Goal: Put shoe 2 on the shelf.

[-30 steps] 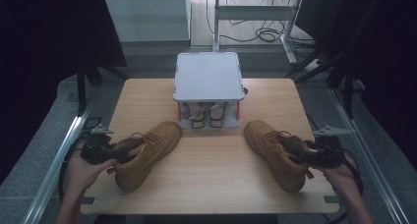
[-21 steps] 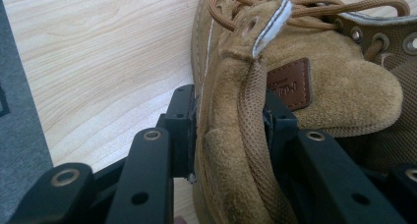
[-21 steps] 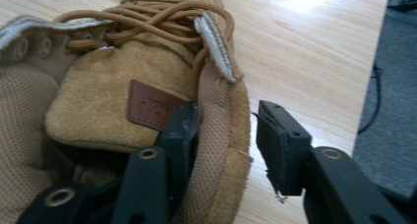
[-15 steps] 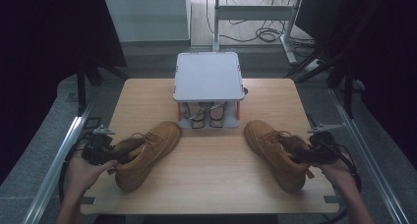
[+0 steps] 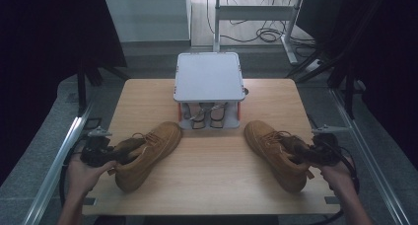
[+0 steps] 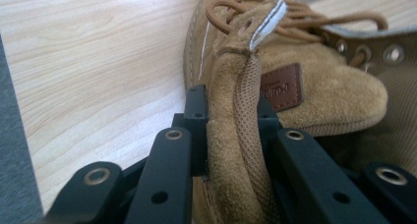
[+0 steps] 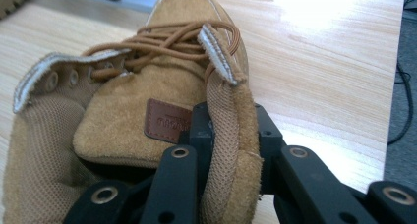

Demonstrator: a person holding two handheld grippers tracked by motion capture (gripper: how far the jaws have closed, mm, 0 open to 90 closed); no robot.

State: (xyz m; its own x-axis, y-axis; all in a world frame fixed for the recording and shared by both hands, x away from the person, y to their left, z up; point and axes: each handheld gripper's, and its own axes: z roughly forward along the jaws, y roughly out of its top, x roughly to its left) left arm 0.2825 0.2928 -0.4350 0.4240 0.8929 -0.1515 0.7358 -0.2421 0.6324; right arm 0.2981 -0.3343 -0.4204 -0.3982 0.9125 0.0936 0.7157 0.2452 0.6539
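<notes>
Two tan suede lace-up boots lie on the wooden table point(image 5: 207, 190). The left boot point(image 5: 150, 151) points toward the far right, the right boot point(image 5: 273, 148) toward the far left. My left gripper point(image 5: 114, 153) is at the left boot's ankle opening. Its jaws have just been closing and now pinch the padded collar wall point(image 6: 236, 150), so the left gripper point(image 6: 228, 113) is shut on it. My right gripper point(image 5: 301, 156) has also just been closing. The right gripper point(image 7: 230, 130) clamps the right boot's collar wall point(image 7: 226, 150) beside the brown leather tag point(image 7: 164, 120).
A grey flat-topped box on red legs point(image 5: 209, 77) stands at the table's far middle, with a pair of shoes point(image 5: 207, 114) tucked under it. Metal rails run along both table sides. Bare wood lies between the boots.
Both pairs of jaws have narrowed onto the boots' collars. The hands and the boots have stayed where they were.
</notes>
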